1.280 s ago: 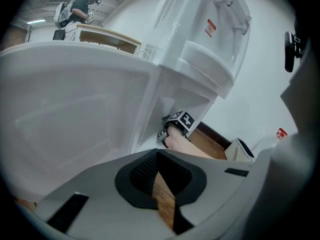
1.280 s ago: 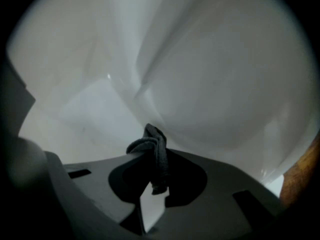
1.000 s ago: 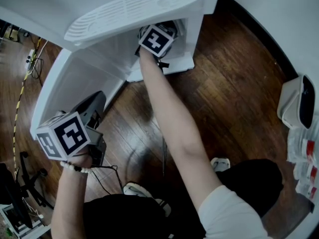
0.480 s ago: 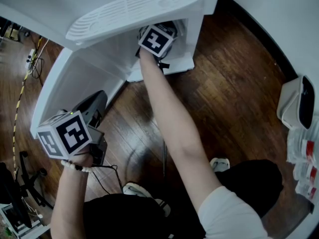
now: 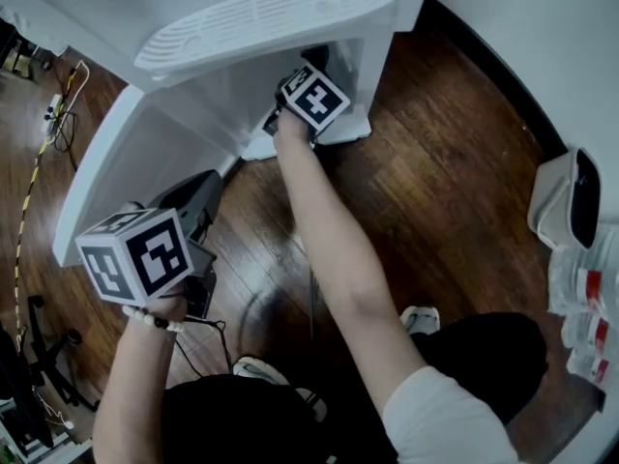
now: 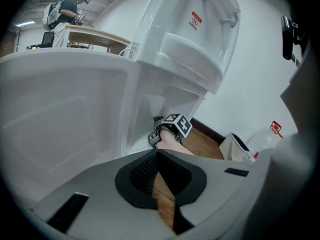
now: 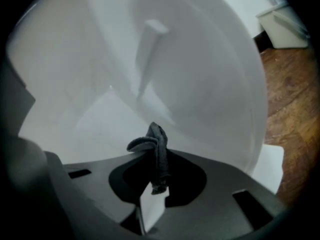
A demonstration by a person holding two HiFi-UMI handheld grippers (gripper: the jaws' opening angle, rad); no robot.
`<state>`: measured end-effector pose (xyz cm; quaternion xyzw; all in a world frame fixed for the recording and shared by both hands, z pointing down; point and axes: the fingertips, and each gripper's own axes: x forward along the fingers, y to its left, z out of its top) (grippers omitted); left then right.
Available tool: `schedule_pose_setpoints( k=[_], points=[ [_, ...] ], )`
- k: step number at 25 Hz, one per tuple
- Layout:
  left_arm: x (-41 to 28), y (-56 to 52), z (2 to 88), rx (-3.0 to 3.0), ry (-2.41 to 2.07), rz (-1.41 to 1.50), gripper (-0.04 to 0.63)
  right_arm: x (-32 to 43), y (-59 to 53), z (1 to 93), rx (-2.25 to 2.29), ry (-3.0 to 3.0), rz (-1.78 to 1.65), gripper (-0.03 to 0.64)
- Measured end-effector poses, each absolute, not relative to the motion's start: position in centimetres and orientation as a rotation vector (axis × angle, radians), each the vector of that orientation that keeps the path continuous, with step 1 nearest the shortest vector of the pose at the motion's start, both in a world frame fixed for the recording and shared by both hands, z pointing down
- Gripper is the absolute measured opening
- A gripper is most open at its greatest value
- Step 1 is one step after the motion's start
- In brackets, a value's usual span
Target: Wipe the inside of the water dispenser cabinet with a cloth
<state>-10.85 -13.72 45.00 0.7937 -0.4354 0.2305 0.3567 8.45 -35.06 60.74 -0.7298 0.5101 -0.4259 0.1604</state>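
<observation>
The right tool (image 7: 155, 176) pinches a thin fold of cloth (image 7: 158, 151) inside the cabinet (image 7: 125, 74); rubbing could tug it free. The left tool (image 6: 159, 159) is closed, empty.

In the head view the marker cube (image 5: 316, 97) hides the jaws of the right tool (image 7: 156, 186) and the cloth (image 7: 156, 151) they pinch. The water dispenser (image 5: 261, 17) runs off the top edge. Its red label (image 6: 195, 19), seen from the left gripper view, is too small to read.

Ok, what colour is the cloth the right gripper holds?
The cloth is dark grey; the right gripper view shows it best.
</observation>
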Motion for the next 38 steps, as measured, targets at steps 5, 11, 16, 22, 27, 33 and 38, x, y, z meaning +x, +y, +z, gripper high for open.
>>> schedule_pose_setpoints(
  k=[5,11,16,22,27,33,38],
  points=[
    [-10.6,-13.3,44.1,2.069,-1.076,0.54,-0.003,9.6,-33.5,62.5,-2.058,1.405,-1.25,0.055],
    [-9.3,-12.5,42.1,2.123,-1.001,0.493,-0.003,11.1,-29.5,61.7,-1.987,1.38,-1.177,0.054],
    [-9.1,-12.1,41.4,2.131,-0.989,0.479,-0.003,11.9,-27.1,61.5,-1.909,1.371,-1.161,0.049],
    [-9.3,-12.0,41.2,2.12,-1.001,0.468,-0.002,12.7,-26.5,63.8,-1.927,1.342,-1.232,0.049],
    [-8.9,-11.9,41.0,2.126,-0.998,0.473,-0.002,12.6,-26.3,59.5,-1.939,1.443,-1.078,0.046],
    [-9.0,-11.9,41.1,2.118,-1.003,0.476,-0.003,11.7,-25.6,52.8,-1.901,1.528,-0.959,0.044],
    [-8.8,-12.0,41.1,2.121,-0.998,0.478,-0.002,12.0,-25.5,46.1,-1.845,1.61,-0.784,0.044]
  ],
)
